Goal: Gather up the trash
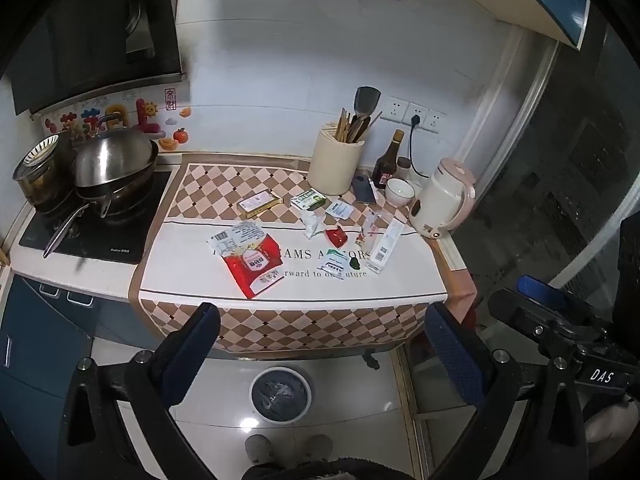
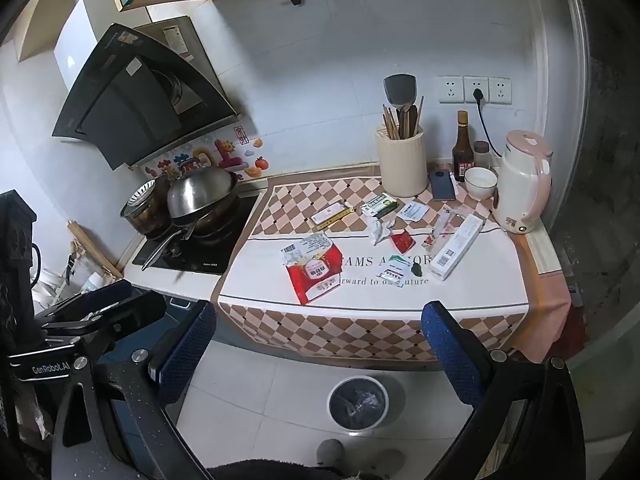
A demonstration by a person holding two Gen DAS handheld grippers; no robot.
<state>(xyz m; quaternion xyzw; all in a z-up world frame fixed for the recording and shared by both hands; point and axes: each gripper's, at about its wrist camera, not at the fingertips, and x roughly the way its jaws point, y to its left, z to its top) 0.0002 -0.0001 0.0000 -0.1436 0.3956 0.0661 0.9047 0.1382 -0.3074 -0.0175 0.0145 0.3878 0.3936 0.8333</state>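
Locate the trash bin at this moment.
The trash bin stands on the tiled floor below the counter's front edge, under the checkered cloth, low and central in both wrist views.

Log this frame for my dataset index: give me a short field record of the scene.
setting: kitchen counter under a checkered cloth
trash: red snack bag, crumpled white tissue, long white box, small sachets
bin: round white bin with dark liner, on the floor before the counter
left gripper: open, empty, short of the counter
right gripper: open, empty
non-trash: pink-and-white kettle
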